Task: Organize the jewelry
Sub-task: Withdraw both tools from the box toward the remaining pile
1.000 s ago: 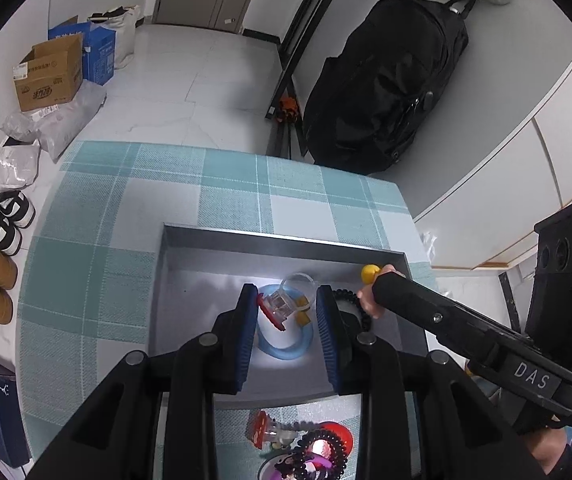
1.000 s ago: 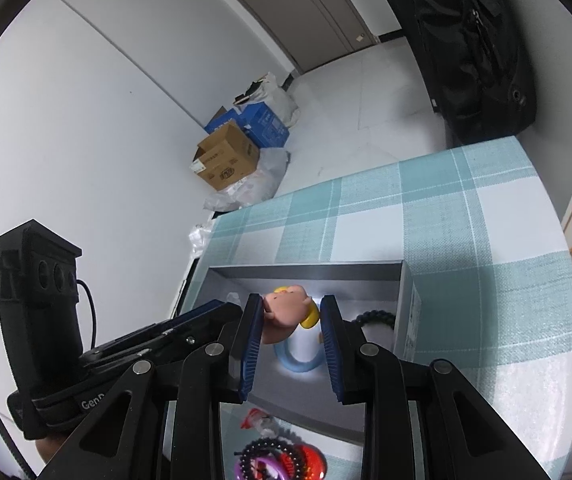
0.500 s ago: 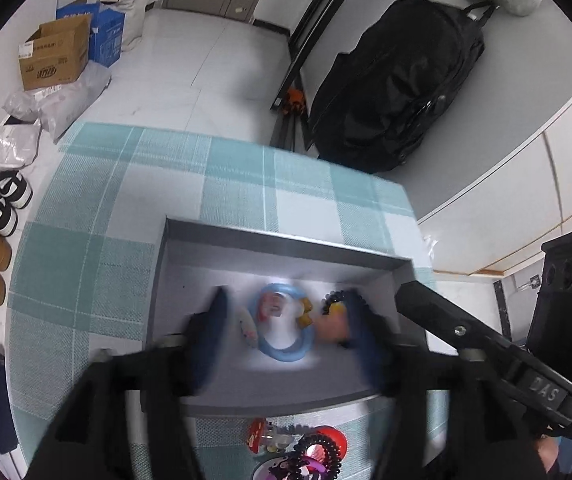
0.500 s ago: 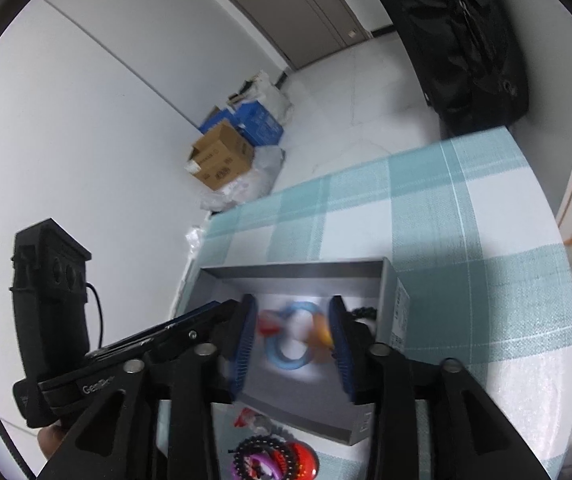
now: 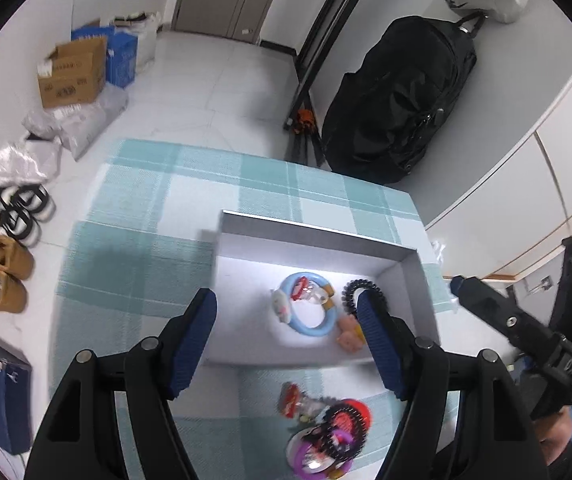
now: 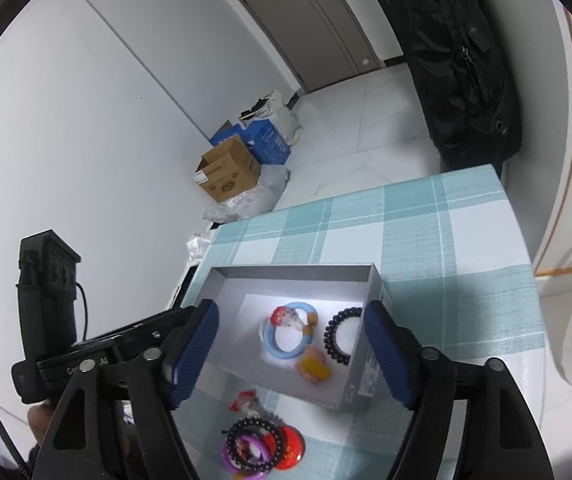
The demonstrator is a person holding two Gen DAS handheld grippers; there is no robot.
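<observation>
Jewelry is split: a blue ring, black coil band and small charm lie in the grey box; a pile waits on the counter just before it. Both the left claw and the right claw are empty, the right's jaws opening. A drop-off looks finished; the pile must be grasped next. "DAS" is read on the right claw's body.

Grey box on teal-and-white checked tablecloth holds light-blue ring, black coil band.

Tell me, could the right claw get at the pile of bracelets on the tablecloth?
Probably yes. The pile of bracelets lies in the open in front of the box, and the right claw, opening and empty, has nothing in between.
</observation>
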